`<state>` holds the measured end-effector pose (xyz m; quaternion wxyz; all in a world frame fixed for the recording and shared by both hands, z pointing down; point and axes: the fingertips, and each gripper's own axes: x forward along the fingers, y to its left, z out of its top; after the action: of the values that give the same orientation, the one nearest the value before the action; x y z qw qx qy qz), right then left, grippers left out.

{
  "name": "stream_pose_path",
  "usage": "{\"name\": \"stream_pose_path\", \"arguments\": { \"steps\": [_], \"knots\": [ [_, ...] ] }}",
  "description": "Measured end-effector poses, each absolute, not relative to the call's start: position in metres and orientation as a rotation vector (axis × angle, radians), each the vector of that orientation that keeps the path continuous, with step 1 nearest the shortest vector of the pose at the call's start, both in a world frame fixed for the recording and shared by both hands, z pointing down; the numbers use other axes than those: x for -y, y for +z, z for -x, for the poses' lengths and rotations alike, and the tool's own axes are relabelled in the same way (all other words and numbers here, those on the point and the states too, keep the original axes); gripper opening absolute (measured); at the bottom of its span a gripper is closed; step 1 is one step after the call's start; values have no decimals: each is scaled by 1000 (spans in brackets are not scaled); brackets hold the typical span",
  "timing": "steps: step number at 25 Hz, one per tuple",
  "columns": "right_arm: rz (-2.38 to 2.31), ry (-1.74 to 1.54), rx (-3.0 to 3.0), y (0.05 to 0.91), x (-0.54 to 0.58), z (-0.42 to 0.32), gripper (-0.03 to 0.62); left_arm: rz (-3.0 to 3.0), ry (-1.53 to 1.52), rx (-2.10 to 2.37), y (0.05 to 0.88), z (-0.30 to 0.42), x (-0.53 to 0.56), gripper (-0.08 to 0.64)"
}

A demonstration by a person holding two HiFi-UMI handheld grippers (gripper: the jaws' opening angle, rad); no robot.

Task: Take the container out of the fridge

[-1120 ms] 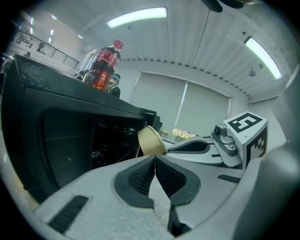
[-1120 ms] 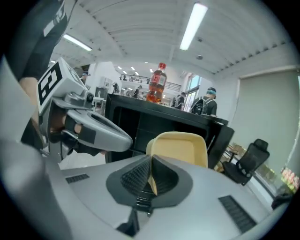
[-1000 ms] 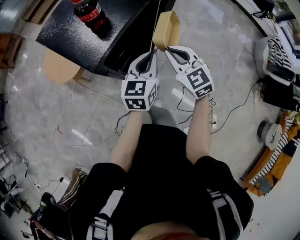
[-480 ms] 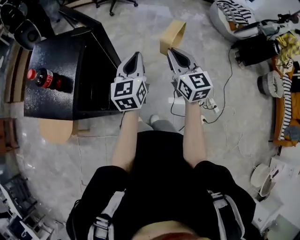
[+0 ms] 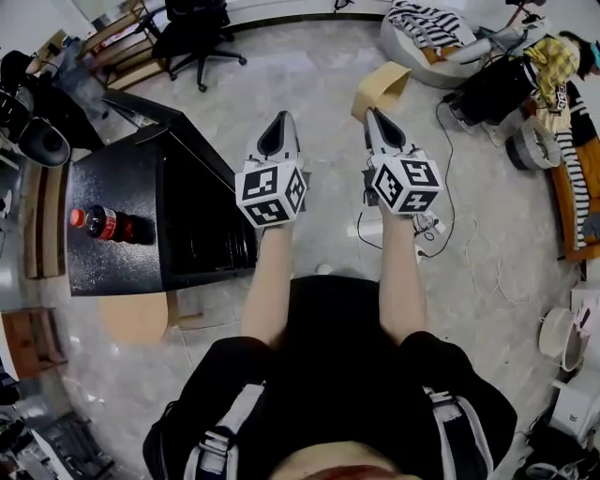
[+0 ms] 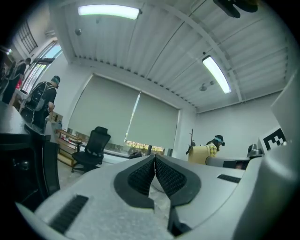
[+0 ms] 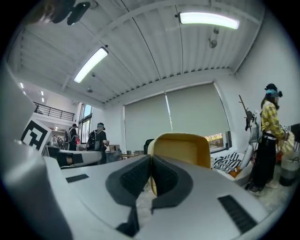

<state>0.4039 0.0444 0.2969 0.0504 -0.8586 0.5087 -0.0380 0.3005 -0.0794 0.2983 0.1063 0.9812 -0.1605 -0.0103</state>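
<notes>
A tan, open-topped container (image 5: 380, 89) hangs in the air over the floor, with my right gripper (image 5: 373, 114) shut on its rim. The right gripper view shows the container's wall (image 7: 183, 147) pinched between the jaws of the right gripper (image 7: 151, 161). My left gripper (image 5: 278, 122) is beside it on the left, jaws pressed together with nothing in them, as the left gripper view confirms for the left gripper (image 6: 154, 161). The black mini fridge (image 5: 122, 187) stands at the left with its front open, apart from both grippers.
A cola bottle (image 5: 103, 223) lies on top of the fridge. A black office chair (image 5: 192, 23) stands at the back, and a round wooden stool (image 5: 136, 319) sits beside the fridge. Cables (image 5: 450, 234) trail across the floor at right, near piled clothes (image 5: 431, 28).
Both grippers, the right one holding the container, have moved away from the fridge. The view has swung, so the fridge now lies farther left.
</notes>
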Motion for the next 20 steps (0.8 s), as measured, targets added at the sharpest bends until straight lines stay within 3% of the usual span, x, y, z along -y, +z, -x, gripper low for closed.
{"name": "stream_pose_path", "arguments": {
  "steps": [20],
  "knots": [
    [2589, -37, -1581, 280, -20, -421, 14, -2916, -56, 474, 285, -316, 97, 11]
  ]
}}
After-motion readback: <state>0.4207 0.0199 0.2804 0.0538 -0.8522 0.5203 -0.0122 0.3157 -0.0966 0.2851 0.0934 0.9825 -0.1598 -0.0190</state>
